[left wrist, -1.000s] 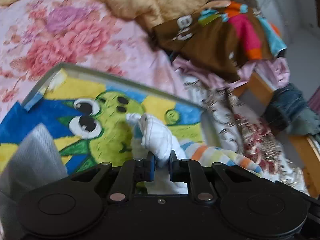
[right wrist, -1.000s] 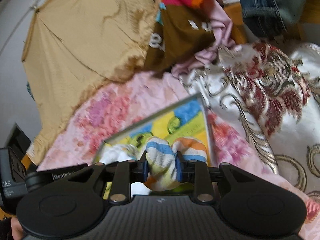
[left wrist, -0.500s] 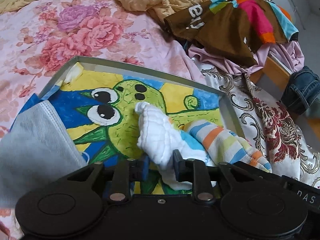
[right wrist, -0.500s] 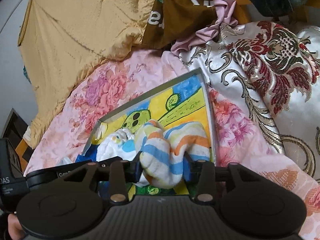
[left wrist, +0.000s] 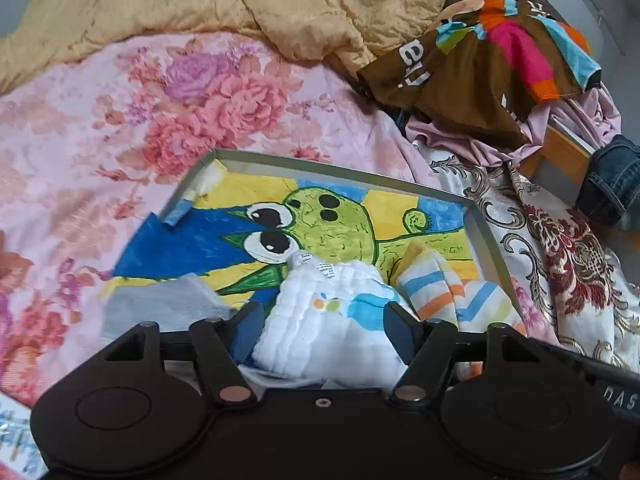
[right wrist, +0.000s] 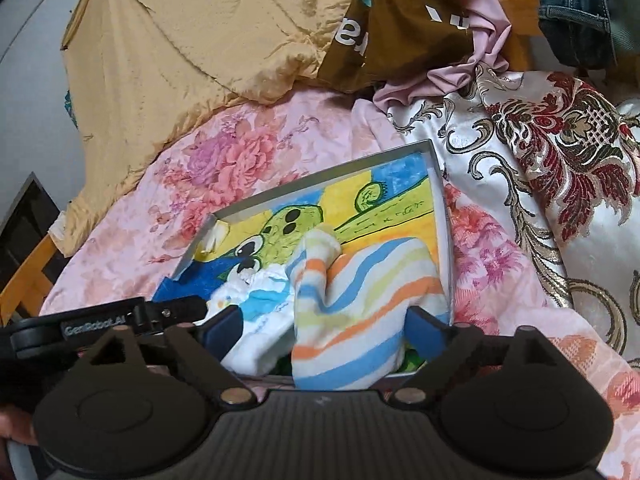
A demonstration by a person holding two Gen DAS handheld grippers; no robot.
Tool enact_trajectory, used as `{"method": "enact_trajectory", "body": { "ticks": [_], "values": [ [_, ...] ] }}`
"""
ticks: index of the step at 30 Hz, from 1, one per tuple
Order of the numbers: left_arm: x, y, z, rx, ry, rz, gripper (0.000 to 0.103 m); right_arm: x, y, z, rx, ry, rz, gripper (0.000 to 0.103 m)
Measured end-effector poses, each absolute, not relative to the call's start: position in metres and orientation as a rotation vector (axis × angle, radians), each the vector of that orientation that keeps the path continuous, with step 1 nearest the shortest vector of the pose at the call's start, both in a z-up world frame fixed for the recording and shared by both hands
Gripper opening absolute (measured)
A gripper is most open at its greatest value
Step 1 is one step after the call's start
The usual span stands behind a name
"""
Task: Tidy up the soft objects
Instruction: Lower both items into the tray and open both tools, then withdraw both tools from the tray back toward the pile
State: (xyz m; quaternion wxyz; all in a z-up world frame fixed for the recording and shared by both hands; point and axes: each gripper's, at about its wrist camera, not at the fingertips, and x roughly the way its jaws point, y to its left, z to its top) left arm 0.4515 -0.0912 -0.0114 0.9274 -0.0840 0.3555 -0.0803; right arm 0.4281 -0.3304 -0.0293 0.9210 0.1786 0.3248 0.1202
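Observation:
A shallow box (left wrist: 344, 170) with a cartoon green creature painted inside lies on the flowered bed; it also shows in the right wrist view (right wrist: 332, 176). A white cloth (left wrist: 332, 320) rests in the box between the spread jaws of my left gripper (left wrist: 324, 320), which is open. A striped cloth (right wrist: 360, 304) lies in the box between the spread jaws of my right gripper (right wrist: 324, 328), also open. The striped cloth (left wrist: 444, 288) sits right of the white cloth (right wrist: 256, 300). A grey cloth (left wrist: 168, 308) lies at the box's left.
A pink flowered sheet (left wrist: 120, 120) covers the bed. A tan quilt (left wrist: 240, 0) is bunched at the back. A brown multicoloured garment (left wrist: 480, 52) and jeans (left wrist: 612, 184) lie at the right, with a brocade cover (right wrist: 560, 152) beside the box.
Both grippers have opened and let go of their cloths, which now lie in the box. Both grippers have drawn back a little.

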Motion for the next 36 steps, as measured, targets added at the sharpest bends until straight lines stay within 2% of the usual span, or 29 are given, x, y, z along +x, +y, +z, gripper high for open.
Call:
{"method": "enact_trajectory", "body": {
  "ticks": [3,5,8,21,28,36],
  "values": [
    [0.433,-0.088,0.0,-0.171,0.682,-0.16,0.079,0.416,-0.331,-0.022,0.36,0.637,0.257,0.097],
    [0.418,-0.086,0.007,-0.176,0.634,-0.164,0.093,0.405,-0.332,-0.016,0.345,0.605,0.265,0.101],
    [0.395,-0.084,0.02,-0.183,0.565,-0.17,0.101,0.386,-0.331,-0.006,0.309,0.541,0.261,0.103],
    [0.307,-0.064,0.063,-0.156,0.459,-0.145,0.102,0.31,-0.322,0.03,0.223,0.371,0.232,0.103],
    [0.257,-0.049,0.048,-0.168,0.471,-0.165,0.102,0.261,-0.309,0.043,0.179,0.287,0.221,0.103],
    [0.212,-0.037,0.025,-0.146,0.497,-0.187,0.102,0.215,-0.295,0.038,0.113,0.28,0.198,0.103]
  ]
}}
